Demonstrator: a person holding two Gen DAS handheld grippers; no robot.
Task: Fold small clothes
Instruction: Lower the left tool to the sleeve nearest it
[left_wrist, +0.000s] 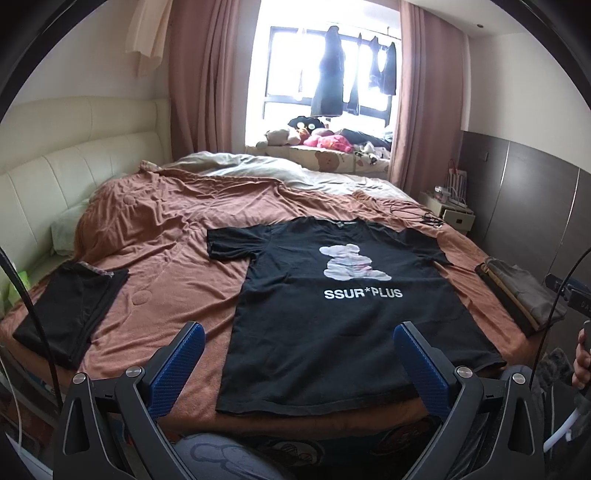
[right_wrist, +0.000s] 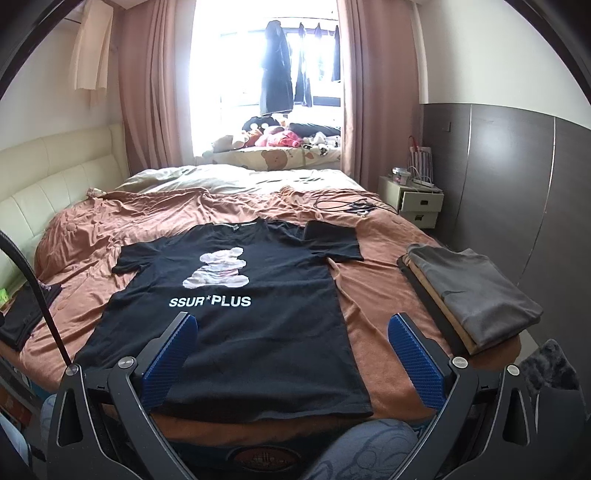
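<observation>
Rumpled brown bed (left_wrist: 155, 221) carries a black T-shirt (left_wrist: 332, 314) spread flat. Left tongs (left_wrist: 299, 363) and right tongs (right_wrist: 291, 354) hover released, empty, above its hem.

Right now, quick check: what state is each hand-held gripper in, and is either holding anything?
Left hand-held gripper: open, holding nothing, above the near hem of the black T-shirt.
Right hand-held gripper: open, holding nothing.

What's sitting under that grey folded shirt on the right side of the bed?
Under the grey folded shirt lie more folded layers: a tan edge and a black one beneath it, resting on the brown bedspread. Only their edges show; what garments they are is covered.
</observation>
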